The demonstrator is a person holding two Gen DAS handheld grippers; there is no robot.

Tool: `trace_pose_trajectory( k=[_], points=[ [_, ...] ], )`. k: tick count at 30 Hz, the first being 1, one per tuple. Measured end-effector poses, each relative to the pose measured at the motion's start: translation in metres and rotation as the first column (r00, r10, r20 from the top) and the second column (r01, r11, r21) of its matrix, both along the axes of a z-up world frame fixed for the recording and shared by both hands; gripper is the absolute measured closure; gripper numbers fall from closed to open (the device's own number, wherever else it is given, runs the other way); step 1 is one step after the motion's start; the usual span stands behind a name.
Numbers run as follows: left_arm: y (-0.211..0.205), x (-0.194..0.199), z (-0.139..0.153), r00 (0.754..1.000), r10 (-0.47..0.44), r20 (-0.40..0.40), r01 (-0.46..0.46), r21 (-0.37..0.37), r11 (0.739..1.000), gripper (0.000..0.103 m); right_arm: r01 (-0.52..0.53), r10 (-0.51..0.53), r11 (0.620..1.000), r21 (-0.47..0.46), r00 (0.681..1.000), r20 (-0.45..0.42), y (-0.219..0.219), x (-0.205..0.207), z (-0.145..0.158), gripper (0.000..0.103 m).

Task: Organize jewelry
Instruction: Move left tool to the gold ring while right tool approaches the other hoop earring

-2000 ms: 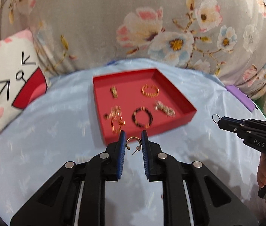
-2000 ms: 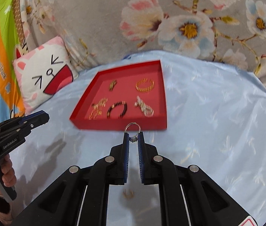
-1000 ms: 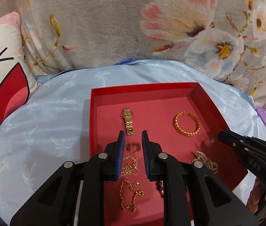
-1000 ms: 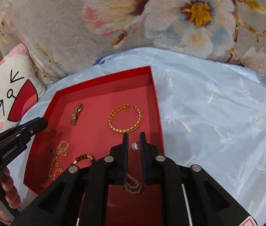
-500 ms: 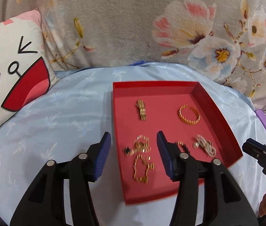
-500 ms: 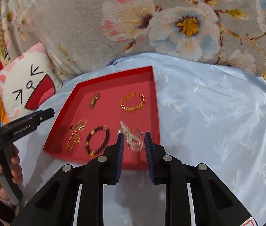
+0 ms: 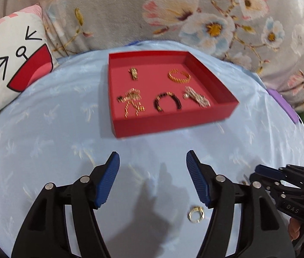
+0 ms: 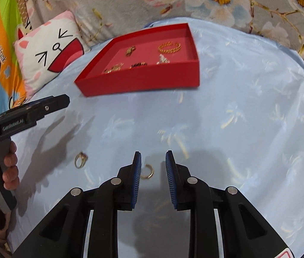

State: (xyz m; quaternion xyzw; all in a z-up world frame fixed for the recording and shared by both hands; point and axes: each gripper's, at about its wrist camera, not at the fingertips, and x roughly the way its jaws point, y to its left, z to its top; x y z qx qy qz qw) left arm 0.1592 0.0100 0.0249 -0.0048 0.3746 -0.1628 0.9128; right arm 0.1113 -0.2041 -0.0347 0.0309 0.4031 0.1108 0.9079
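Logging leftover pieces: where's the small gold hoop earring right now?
In the right wrist view, the gold hoop earring lies on the blue bedsheet between the open right gripper fingers, well short of the red tray.

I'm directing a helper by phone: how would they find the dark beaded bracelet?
Find the shallow red tray on the pale blue sheet. In its near row, the black beaded bracelet lies in the middle, the only dark loop among gold and silvery pieces.

A cat-face pillow lies at the bed's far left corner. A grey floral blanket runs along the far edge, a purple object by the right edge.
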Motion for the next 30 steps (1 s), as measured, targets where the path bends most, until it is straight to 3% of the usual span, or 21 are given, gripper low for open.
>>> trace_pose_trajectory(
  k=[11,15,30],
  points=[
    [-0.011,-0.029,-0.039,0.997,0.007,-0.072,-0.006,0.022,1.000,0.041,-0.011,0.014,0.995,-0.096,1.000,0.024,0.020,-0.010,-0.015,0.079],
    [-0.015,-0.034,-0.038,0.999,-0.002,-0.048,0.004,0.040,0.999,0.041,-0.018,0.021,0.991,-0.130,0.999,0.024,0.026,-0.010,-0.018,0.079],
    [-0.032,-0.044,-0.039,0.996,-0.074,-0.044,0.077,0.078,0.994,0.035,-0.004,0.007,0.993,-0.121,1.000,0.022,0.024,-0.009,-0.018,0.088]
  ],
)
